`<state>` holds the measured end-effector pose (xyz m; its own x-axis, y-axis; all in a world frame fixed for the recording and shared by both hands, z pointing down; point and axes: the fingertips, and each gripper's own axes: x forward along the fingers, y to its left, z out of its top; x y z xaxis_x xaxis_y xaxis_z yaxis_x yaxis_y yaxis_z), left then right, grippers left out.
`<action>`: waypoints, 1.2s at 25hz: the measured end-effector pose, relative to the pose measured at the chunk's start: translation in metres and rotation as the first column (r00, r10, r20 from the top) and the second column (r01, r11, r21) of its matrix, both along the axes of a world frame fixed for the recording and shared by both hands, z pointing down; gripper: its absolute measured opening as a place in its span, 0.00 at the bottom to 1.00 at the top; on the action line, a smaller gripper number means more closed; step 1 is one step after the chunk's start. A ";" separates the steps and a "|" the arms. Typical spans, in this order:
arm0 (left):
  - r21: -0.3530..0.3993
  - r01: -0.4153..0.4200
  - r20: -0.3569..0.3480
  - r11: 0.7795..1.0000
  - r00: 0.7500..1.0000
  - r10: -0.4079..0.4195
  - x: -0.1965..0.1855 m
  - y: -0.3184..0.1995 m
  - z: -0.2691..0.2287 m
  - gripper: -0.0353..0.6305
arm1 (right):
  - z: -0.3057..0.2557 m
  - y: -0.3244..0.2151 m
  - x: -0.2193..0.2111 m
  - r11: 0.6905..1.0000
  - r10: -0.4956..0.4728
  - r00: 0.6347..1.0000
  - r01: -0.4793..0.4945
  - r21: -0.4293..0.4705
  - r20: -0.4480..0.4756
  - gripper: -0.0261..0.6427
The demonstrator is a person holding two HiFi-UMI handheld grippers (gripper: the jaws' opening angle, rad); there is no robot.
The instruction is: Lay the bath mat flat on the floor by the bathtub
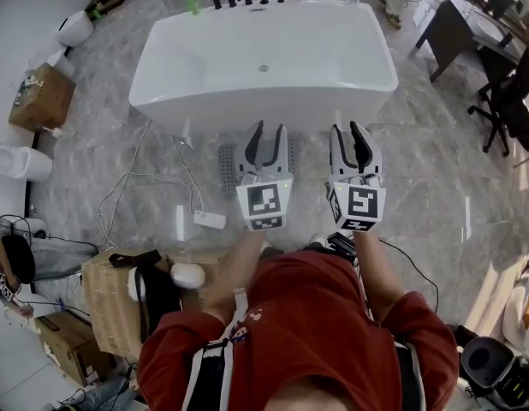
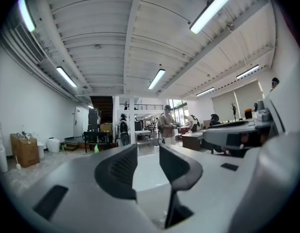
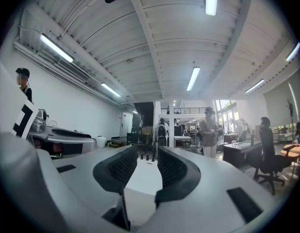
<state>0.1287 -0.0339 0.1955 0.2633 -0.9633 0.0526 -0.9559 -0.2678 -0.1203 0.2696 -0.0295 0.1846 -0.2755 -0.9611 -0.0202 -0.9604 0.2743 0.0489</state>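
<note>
The white bathtub (image 1: 264, 58) stands ahead of me on the marble floor. A grey dotted bath mat (image 1: 227, 168) lies on the floor along the tub's near side, mostly hidden behind my grippers. My left gripper (image 1: 267, 135) and right gripper (image 1: 350, 134) are held side by side above the mat and point toward the tub. In the left gripper view the left gripper (image 2: 147, 152) has a gap between its jaws with nothing in it. The right gripper (image 3: 147, 154) also shows a gap and holds nothing. The tub (image 3: 142, 176) shows beyond its jaws.
A white toilet (image 1: 20, 163) and cardboard boxes (image 1: 42, 97) sit at the left. Cables and a power strip (image 1: 209, 220) lie on the floor left of me. A dark desk (image 1: 457, 24) and an office chair (image 1: 508, 101) stand at the right. A green bottle (image 1: 191, 1) is behind the tub.
</note>
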 end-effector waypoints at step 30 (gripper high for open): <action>-0.024 -0.051 -0.022 0.998 0.998 0.050 0.013 0.002 0.002 0.07 | 0.007 -0.012 0.022 0.998 0.021 0.998 -0.025 -0.066 -0.051 0.06</action>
<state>0.1419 -0.0315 0.1978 0.3130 -0.9472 0.0701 -0.9433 -0.3186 -0.0931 0.2913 -0.0411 0.1911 -0.2524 -0.9659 0.0573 -0.9633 0.2564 0.0797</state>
